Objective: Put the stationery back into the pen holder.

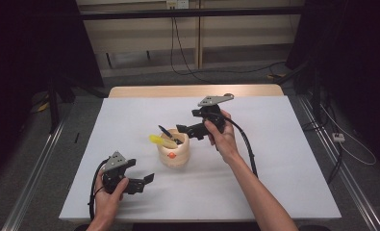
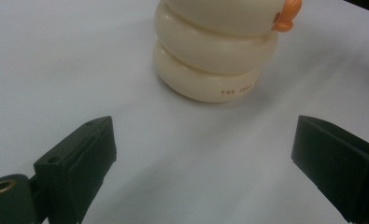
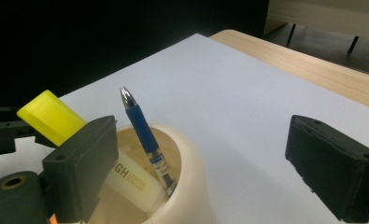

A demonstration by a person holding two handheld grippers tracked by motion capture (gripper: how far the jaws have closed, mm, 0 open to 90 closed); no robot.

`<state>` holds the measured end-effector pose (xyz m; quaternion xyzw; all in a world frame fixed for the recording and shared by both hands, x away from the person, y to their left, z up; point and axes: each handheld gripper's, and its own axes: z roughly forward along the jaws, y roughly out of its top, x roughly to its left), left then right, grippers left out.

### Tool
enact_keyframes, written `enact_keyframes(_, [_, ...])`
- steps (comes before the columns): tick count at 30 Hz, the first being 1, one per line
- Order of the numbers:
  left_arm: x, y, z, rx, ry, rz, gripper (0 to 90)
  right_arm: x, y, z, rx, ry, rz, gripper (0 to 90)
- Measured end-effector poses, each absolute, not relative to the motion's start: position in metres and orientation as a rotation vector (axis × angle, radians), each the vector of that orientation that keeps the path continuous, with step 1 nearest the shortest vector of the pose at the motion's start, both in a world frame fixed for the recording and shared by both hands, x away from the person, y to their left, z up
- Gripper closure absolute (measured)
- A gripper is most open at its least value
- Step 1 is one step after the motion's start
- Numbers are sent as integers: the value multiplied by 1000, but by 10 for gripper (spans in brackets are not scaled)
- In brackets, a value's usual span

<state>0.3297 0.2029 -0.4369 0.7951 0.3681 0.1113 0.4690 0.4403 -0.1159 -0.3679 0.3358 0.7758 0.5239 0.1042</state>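
A cream ribbed pen holder [image 1: 173,154] with an orange beak stands mid-table. A yellow highlighter [image 1: 159,141] and a blue pen [image 1: 167,133] lean out of it to the left. My right gripper [image 1: 189,132] hovers just right of the holder's rim, open. In the right gripper view the pen [image 3: 147,137] and highlighter [image 3: 51,116] rise from the holder [image 3: 187,177] between and left of my wide jaws, untouched by the right gripper [image 3: 201,154]. My left gripper [image 1: 144,183] rests low at the front left, open. It faces the holder [image 2: 210,60], and the left gripper [image 2: 203,149] has only table between its jaws.
A white sheet [image 1: 274,159] covers the table, with a wooden strip [image 1: 192,90] at its far edge. The right gripper's cable [image 1: 247,149] loops over the table on the right. Dark stands and floor cables surround the table.
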Motion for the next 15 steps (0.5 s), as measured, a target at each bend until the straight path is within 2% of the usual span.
enact_keyframes(7, [327,206,-436,1936,902,271,65,429,-118,-369,993,2323,1374,75])
enact_keyframes(15, [327,204,-435,1943,896,276,65,415,-135,-370,1029,2263,1385,68])
